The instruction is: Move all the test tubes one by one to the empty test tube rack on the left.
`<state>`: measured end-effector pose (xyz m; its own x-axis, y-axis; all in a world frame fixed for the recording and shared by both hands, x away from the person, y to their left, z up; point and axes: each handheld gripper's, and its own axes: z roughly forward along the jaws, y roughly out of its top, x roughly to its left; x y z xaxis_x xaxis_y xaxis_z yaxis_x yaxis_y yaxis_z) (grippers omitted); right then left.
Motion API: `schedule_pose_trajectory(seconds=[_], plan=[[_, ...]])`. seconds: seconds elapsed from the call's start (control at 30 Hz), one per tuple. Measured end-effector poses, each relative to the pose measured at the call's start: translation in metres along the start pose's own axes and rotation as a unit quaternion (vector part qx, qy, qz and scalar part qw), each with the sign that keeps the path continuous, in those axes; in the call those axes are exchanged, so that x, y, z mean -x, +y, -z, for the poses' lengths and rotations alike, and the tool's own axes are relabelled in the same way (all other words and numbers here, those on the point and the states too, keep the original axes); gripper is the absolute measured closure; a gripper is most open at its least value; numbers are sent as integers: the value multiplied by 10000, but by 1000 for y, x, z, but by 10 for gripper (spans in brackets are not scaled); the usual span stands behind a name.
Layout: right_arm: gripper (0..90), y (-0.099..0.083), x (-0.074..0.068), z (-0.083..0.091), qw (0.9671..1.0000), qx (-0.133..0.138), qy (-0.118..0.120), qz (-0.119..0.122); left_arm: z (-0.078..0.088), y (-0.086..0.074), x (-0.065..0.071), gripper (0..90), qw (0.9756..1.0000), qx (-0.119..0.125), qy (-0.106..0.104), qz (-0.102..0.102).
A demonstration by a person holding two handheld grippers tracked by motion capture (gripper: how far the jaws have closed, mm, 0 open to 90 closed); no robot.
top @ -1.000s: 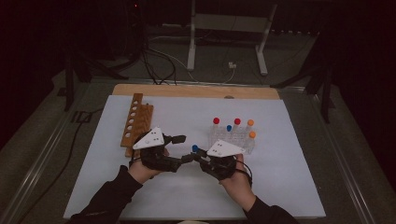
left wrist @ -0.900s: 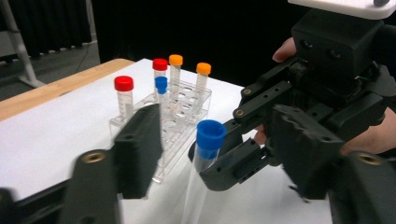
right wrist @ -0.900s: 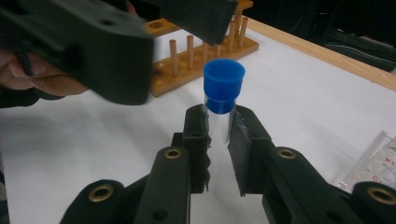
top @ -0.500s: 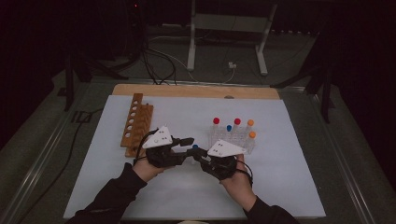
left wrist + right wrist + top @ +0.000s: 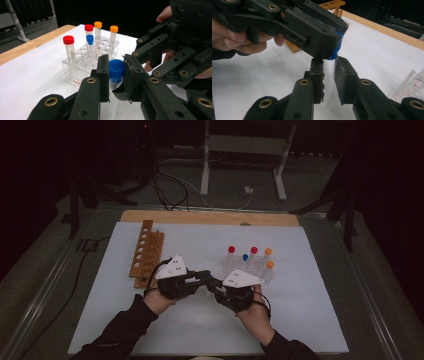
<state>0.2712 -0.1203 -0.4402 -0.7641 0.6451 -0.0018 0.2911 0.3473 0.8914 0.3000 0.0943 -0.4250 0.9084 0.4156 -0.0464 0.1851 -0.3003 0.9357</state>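
Observation:
A clear tube with a blue cap [image 5: 116, 69] is held between both grippers above the white mat. My left gripper [image 5: 116, 62] has just been closing and its jaws now clamp the blue cap [image 5: 337, 47]. My right gripper [image 5: 329, 63] is shut on the tube's clear body [image 5: 329, 82] below the cap. In the high view the left gripper [image 5: 205, 279] and the right gripper [image 5: 214, 286] meet tip to tip at the mat's middle. The clear plastic rack [image 5: 82, 72] stands just beyond, holding several tubes with red, blue and orange caps.
A wooden tube rack [image 5: 146, 252] lies at the mat's left, close to the left hand. The clear rack [image 5: 250, 269] stands right of centre, just behind the right gripper. A wooden board edge [image 5: 210, 217] runs along the far side of the white mat [image 5: 310, 300].
The left gripper slid a little right toward the right gripper, and its jaws went from open to closed on the blue cap. The right hand stayed put.

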Motion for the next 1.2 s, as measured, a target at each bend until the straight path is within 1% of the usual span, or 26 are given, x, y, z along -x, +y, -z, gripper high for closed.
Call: schedule_pose_trajectory(seconds=[0.03, 0.07, 0.13, 0.17, 0.2, 0.23, 0.27, 0.3, 0.33, 0.37, 0.4, 0.43, 0.47, 0.5, 0.53, 0.6, 0.63, 0.67, 0.73, 0.8, 0.83, 0.87, 0.9, 0.97, 1.0, 1.2], plan=[[749, 0, 0, 0, 10000, 0, 0, 0, 0, 0, 0, 770, 10000, -13, 57, -29], [726, 0, 0, 0, 10000, 9, 9, 3, 1, 1, -1, 771, 10000, -9, 81, -27], [654, 0, 1, 0, 10000, 22, 24, 36, 3, 1, -5, 771, 9999, 15, 145, 8], [597, 0, 2, 0, 10000, 51, 32, 17, 5, 2, -6, 772, 9999, 27, 154, 37], [597, 0, 2, 0, 10000, 51, 32, 17, 7, 2, -9, 772, 9998, 43, 179, 56], [553, 0, 3, 0, 10000, 80, 49, 18, 9, 3, -11, 772, 9997, 56, 240, 48], [535, 0, 4, 0, 9999, 81, 113, 5, 11, 4, -14, 772, 9995, 75, 289, 38], [523, 1, 5, 1, 9998, 98, 159, -11, 14, 4, -16, 772, 9994, 104, 312, 76], [428, 1, 6, 1, 9998, 113, 165, -75, 16, 5, -19, 772, 9992, 126, 358, 106], [428, 1, 6, 1, 9998, 113, 165, -75, 19, 6, -22, 772, 9990, 153, 395, 128], [407, 1, 6, 2, 9998, 149, 118, -87, 22, 6, -25, 773, 9988, 170, 442, 139], [325, 1, 7, 3, 9996, 214, 111, -135, 24, 7, -27, 773, 9985, 193, 483, 167], [271, 1, 7, 3, 9996, 265, 66, -110, 27, 8, -30, 773, 9983, 193, 522, 174], [271, 1, 7, 3, 9996, 265, 66, -110, 29, 9, -33, 773, 9979, 207, 582, 174], [237, 1, 6, 3, 9995, 291, 8, -99, 33, 11, -36, 773, 9976, 212, 637, 165], [135, 1, 6, 3, 9993, 359, 16, -139, 37, 13, -41, 773, 9970, 218, 728, 142], [108, 1, 6, 3, 9992, 386, -39, -122, 40, 14, -43, 773, 9966, 218, 784, 124], [89, 1, 6, 3, 9991, 406, -43, -111, 42, 16, -46, 773, 9963, 233, 819, 149], [25, 1, 7, 4, 9988, 452, 2, -164, 47, 18, -52, 773, 9953, 248, 924, 138], [15, 1, 8, 5, 9987, 481, 115, -143, 52, 20, -59, 773, 9943, 256, 1032, 119], [0, 0, 9, 6, 9985, 499, 177, -133, 54, 21, -62, 773, 9939, 263, 1062, 136], [0, 1, 9, 7, 9983, 514, 266, -115, 58, 23, -66, 773, 9930, 275, 1135, 154], [0, 1, 9, 8, 9981, 550, 248, -85, 60, 24, -70, 773, 9922, 283, 1201, 188], [0, 1, 9, 9, 9980, 562, 295, -66, 65, 25, -77, 773, 9907, 303, 1296, 269], [0, 1, 10, 10, 9978, 594, 275, -113, 67, 25, -80, 773, 9898, 311, 1357, 296], [0, 1, 13, 11, 9977, 606, 257, -137, 77, 29, -98, 773, 9853, 249, 1660, 329]])
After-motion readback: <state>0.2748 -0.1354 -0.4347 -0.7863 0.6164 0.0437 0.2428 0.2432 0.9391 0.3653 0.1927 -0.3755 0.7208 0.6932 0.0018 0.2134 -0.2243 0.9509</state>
